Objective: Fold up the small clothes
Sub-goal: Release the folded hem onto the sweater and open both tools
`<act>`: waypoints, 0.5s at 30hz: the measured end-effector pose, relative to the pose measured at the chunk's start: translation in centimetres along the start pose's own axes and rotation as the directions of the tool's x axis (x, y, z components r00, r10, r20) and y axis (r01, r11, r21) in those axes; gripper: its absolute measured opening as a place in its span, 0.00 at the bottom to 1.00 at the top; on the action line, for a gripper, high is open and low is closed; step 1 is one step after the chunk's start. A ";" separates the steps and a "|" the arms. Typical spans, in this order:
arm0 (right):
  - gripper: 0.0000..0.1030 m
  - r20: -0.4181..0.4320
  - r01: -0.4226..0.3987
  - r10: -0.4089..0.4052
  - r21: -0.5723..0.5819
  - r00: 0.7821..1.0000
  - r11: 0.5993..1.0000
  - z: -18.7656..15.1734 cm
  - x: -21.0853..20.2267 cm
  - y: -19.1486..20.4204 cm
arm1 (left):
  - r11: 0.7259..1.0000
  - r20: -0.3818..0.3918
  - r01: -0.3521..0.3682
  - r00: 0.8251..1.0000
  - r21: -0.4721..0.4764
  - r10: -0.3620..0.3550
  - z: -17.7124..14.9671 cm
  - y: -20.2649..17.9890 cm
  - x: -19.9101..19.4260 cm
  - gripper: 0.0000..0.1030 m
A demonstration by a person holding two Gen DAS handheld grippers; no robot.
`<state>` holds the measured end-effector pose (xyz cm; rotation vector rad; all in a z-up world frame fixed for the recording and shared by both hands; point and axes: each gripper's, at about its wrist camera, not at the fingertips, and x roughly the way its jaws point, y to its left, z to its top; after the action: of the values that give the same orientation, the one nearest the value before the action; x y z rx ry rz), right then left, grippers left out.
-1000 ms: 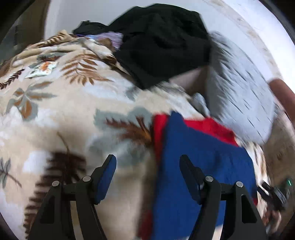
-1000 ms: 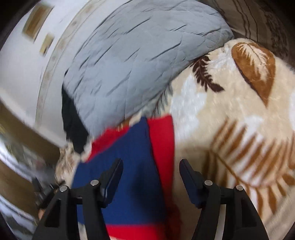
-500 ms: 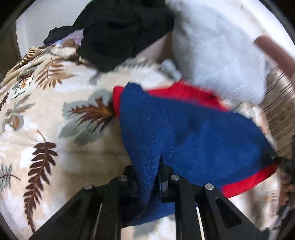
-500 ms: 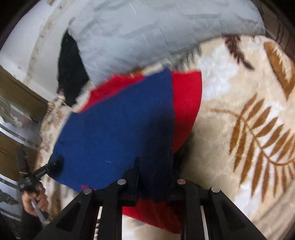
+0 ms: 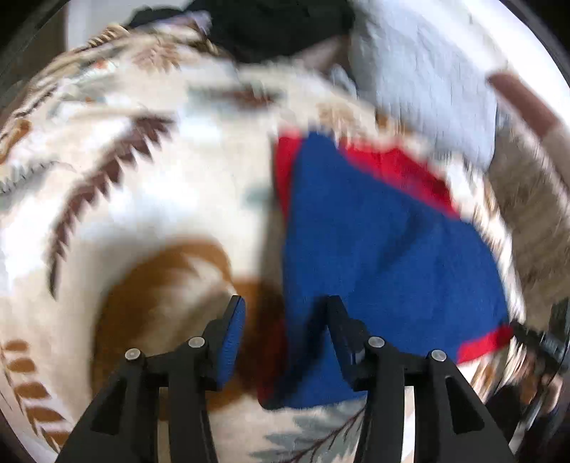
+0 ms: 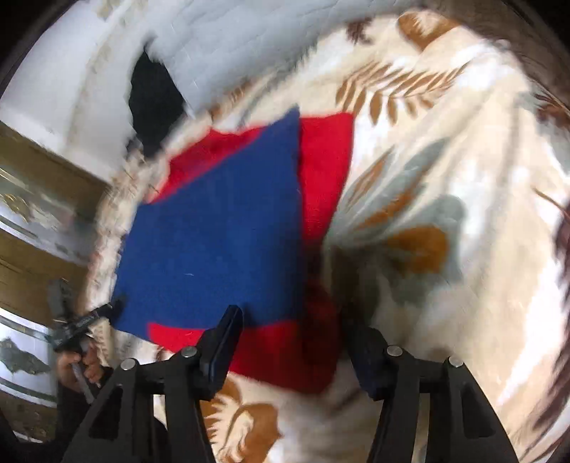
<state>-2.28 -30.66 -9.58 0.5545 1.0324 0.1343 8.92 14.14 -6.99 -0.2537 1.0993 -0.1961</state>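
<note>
Cloth (image 5: 384, 231) on seemingly leaf-print blanket (image 5: 149, 199)

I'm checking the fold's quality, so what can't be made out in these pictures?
- Red cloth, both views: mostly covered by the blue cloth.
- Blue cloth's near edge, left wrist view: behind the left tool.
- Leaf-print blanket: motion-blurred.
- Black clothes: cut off by the top edge.

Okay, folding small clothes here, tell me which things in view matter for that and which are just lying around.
Part of the job:
- blue cloth, lying on the red one
- red cloth beneath it
- left claw, open
- right claw, open

Just lying about:
- leaf-print blanket underneath
- grey quilted pillow
- black garment pile
</note>
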 end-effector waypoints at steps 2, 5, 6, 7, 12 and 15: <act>0.60 0.077 0.007 -0.005 -0.025 0.997 1.000 0.9 -1.6 0.5 | 1.000 0.042 -0.007 0.999 -0.003 0.007 1.9 0.0 -0.7 0.47; 0.60 0.139 -0.016 0.023 -0.045 0.990 0.999 3.6 -2.2 2.0 | 0.999 0.076 0.035 0.997 0.003 -0.035 4.3 -0.9 0.0 0.47; 0.60 0.149 -0.025 0.034 -0.063 0.988 0.998 4.5 -1.9 2.7 | 0.999 0.079 0.034 0.996 0.010 -0.035 4.8 -1.5 0.4 0.47; 0.60 0.152 -0.012 0.026 -0.088 0.988 0.996 5.7 -1.1 3.4 | 0.999 0.079 0.034 0.996 0.025 -0.036 5.7 -2.1 1.4 0.47; 0.60 0.124 0.085 -0.074 -0.084 0.989 0.993 11.0 4.2 3.9 | 0.999 0.052 -0.011 0.999 0.041 0.009 8.0 -3.5 4.9 0.47; 0.53 0.075 0.105 -0.099 -0.077 0.992 0.991 12.3 6.4 3.4 | 0.999 0.046 -0.011 0.999 0.040 0.010 8.8 -3.6 6.4 0.47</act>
<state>11.86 -30.09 -8.07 0.4294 0.9793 0.0645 19.49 9.89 -7.58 -0.2156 1.0504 -0.2019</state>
